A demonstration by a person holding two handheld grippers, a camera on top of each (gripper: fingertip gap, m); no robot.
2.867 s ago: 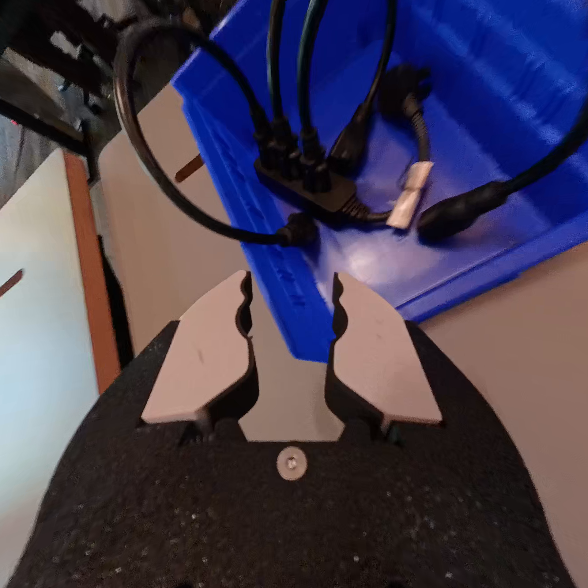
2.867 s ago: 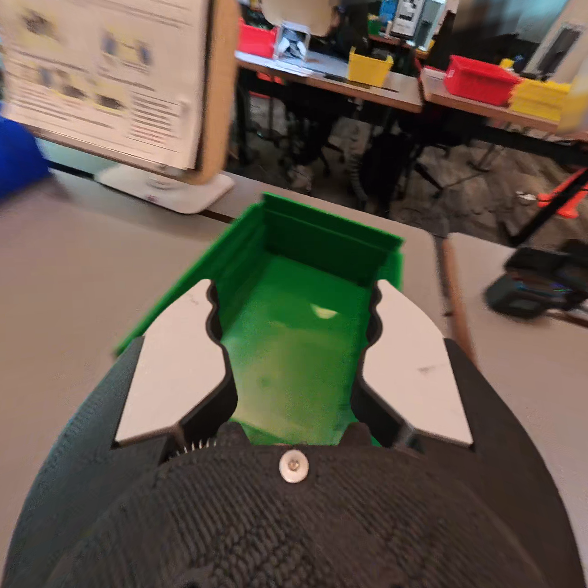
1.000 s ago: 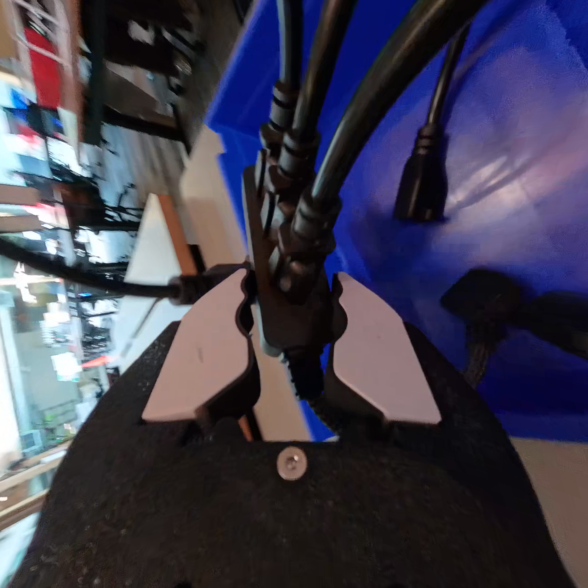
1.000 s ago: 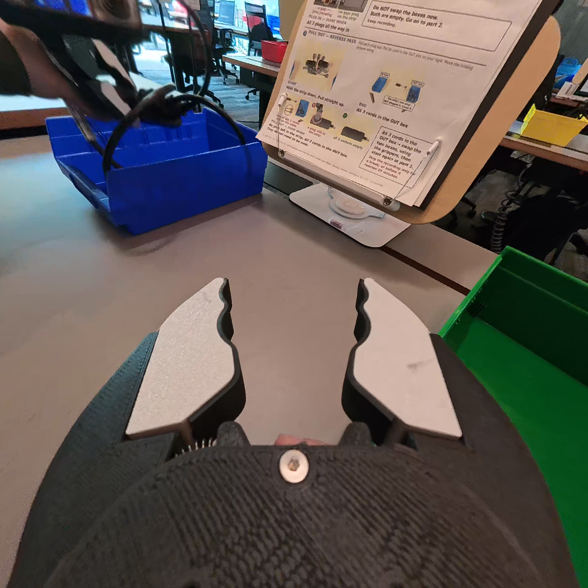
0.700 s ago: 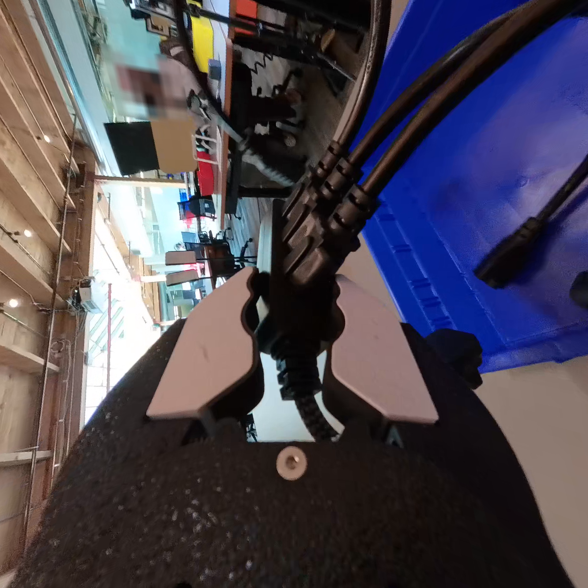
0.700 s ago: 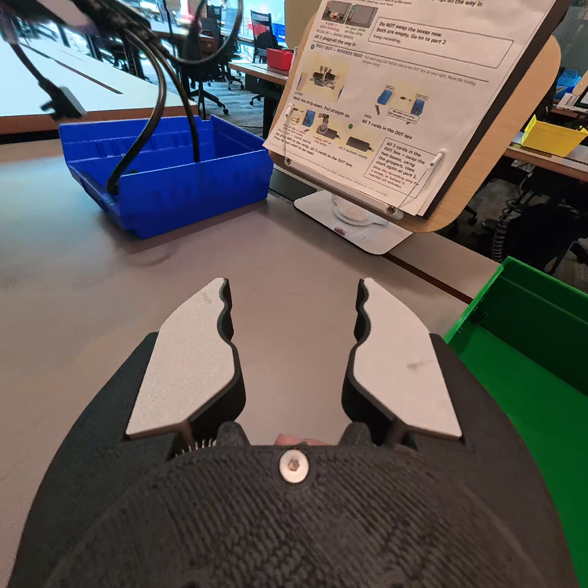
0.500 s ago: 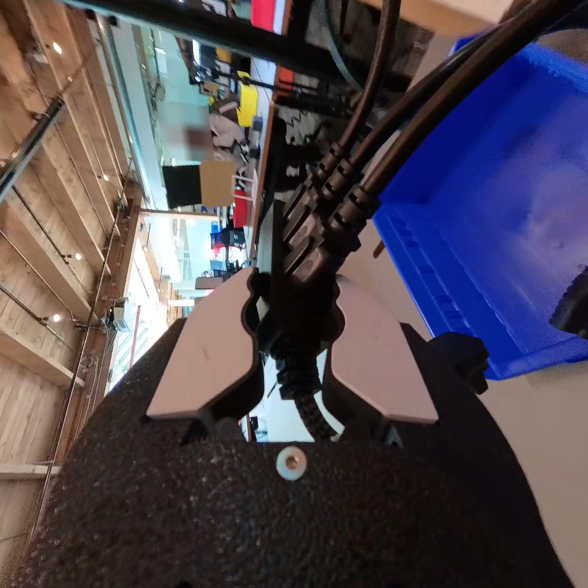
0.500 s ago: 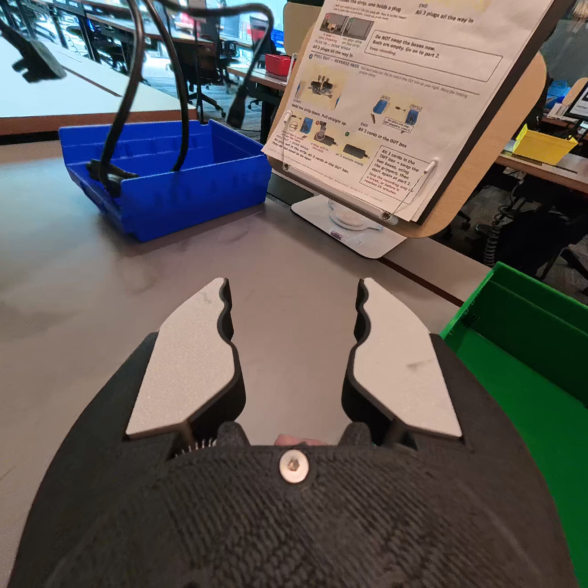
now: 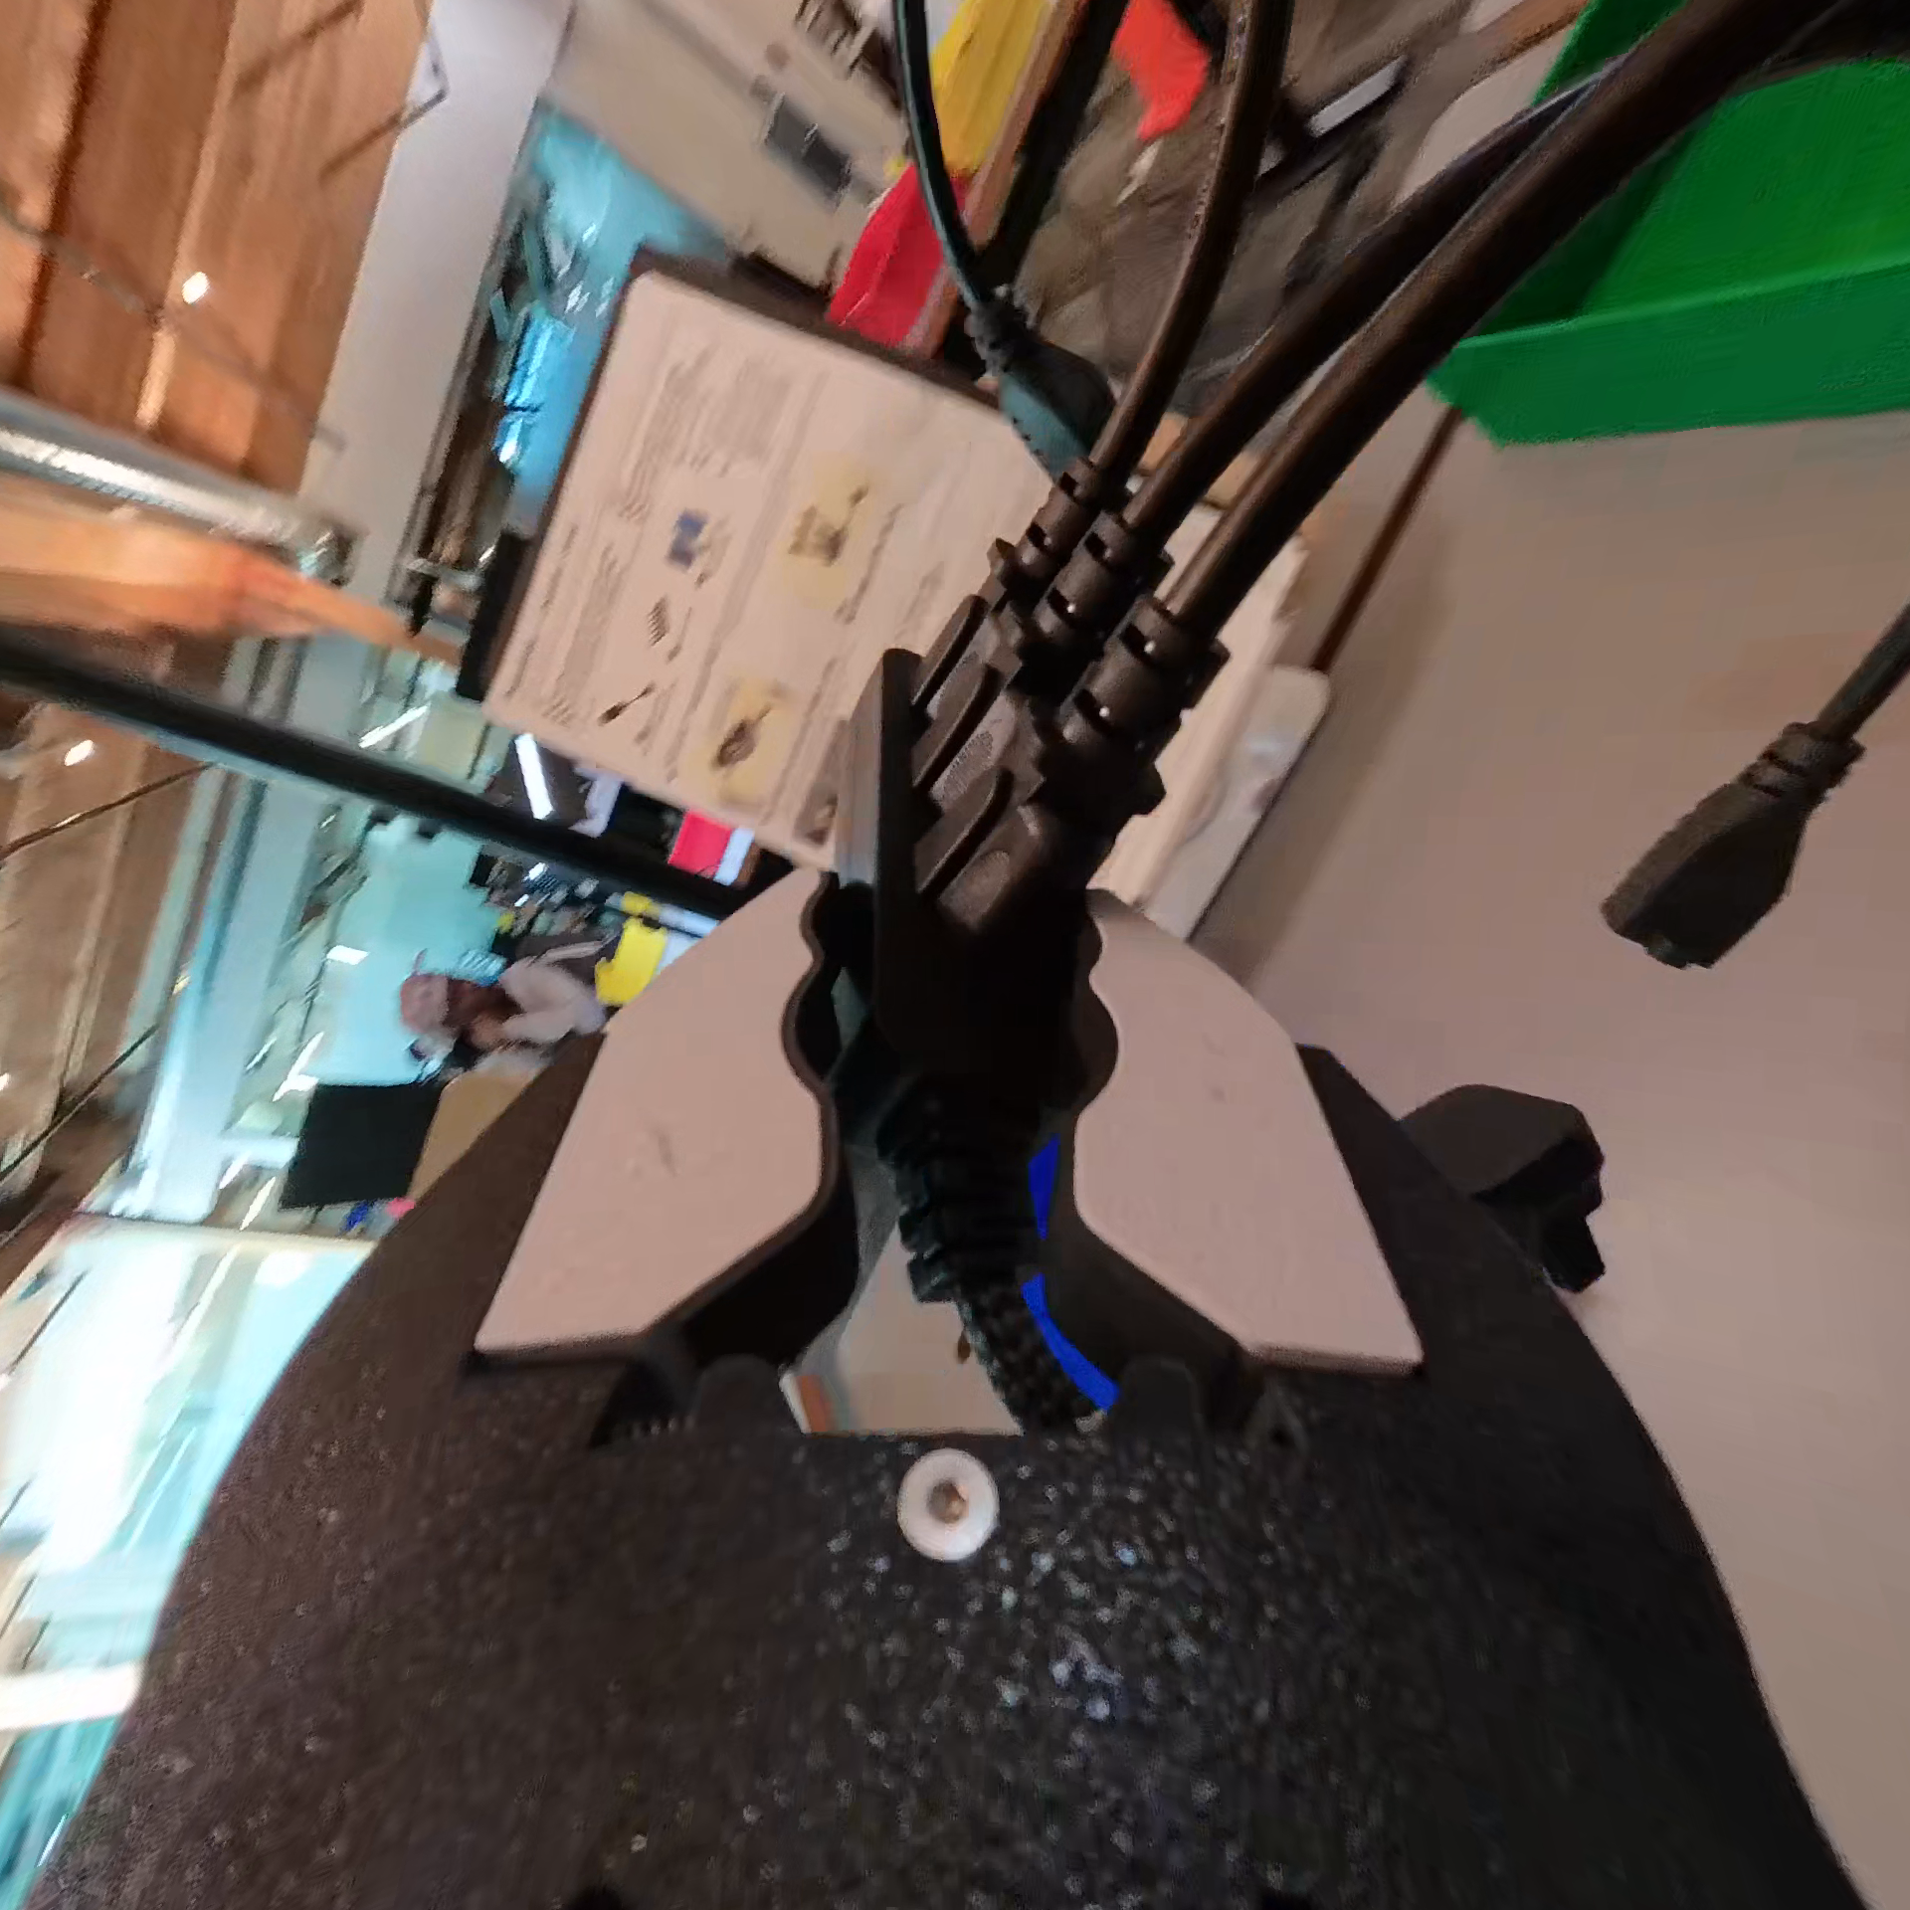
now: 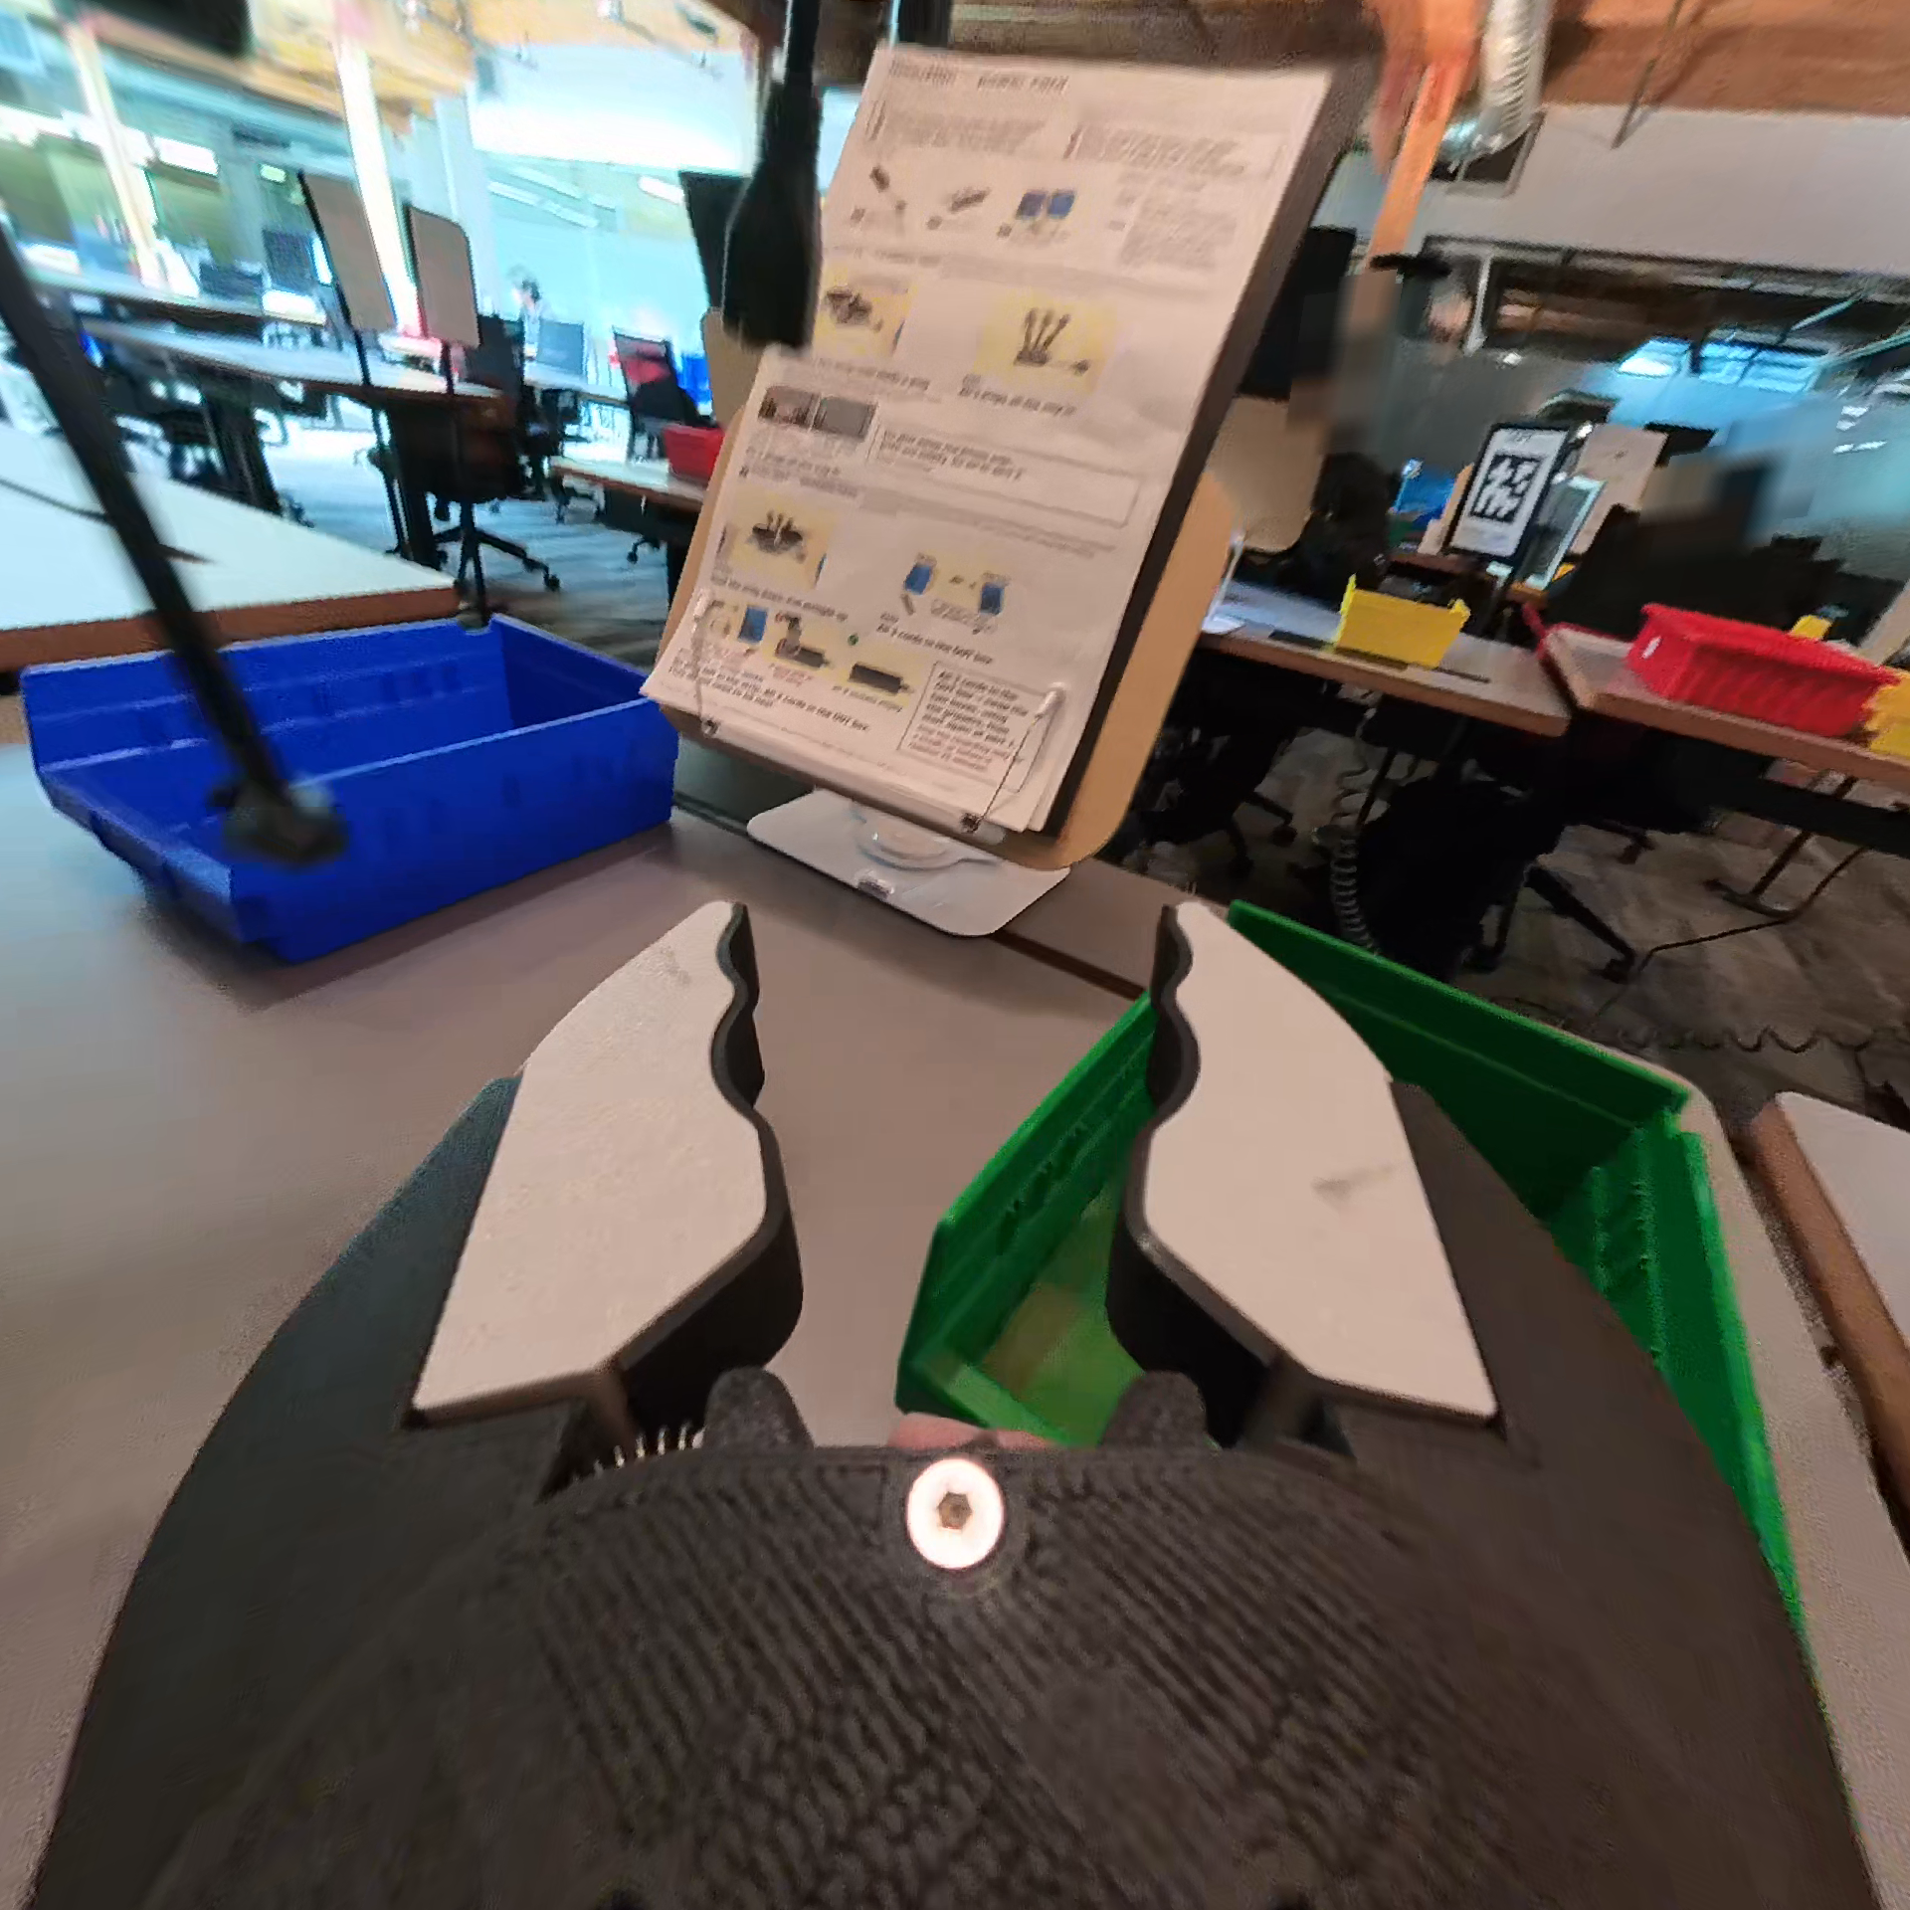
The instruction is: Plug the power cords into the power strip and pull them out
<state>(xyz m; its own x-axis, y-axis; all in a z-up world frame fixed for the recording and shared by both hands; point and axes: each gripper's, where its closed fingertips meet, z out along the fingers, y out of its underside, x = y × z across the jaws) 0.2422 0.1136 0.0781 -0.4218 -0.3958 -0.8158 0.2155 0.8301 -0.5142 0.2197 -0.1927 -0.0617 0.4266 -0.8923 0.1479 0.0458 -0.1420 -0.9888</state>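
Note:
My left gripper (image 9: 951,930) is shut on the black power strip (image 9: 889,827), held in the air and tilted. Three black plugs (image 9: 1044,713) sit in the strip, their cords (image 9: 1344,310) arcing up and right. A loose cord end (image 9: 1716,879) hangs at the right, over the table. My right gripper (image 10: 951,972) is open and empty above the table, at the near edge of the green bin (image 10: 1550,1116). In the right wrist view a hanging cord end (image 10: 770,248) dangles at the top, and another cord (image 10: 124,517) trails down to the blue bin (image 10: 434,744).
An instruction sheet on a stand (image 10: 992,465) stands behind the bins; it also shows in the left wrist view (image 9: 744,620). The grey table (image 10: 258,1085) lies between the bins. The green bin also shows in the left wrist view (image 9: 1705,258). Other desks and chairs fill the room behind.
My left gripper has lifted the strip with its cords out of the blue bin and swung it right, toward the green bin. My right gripper has moved right, over the green bin's edge, still open.

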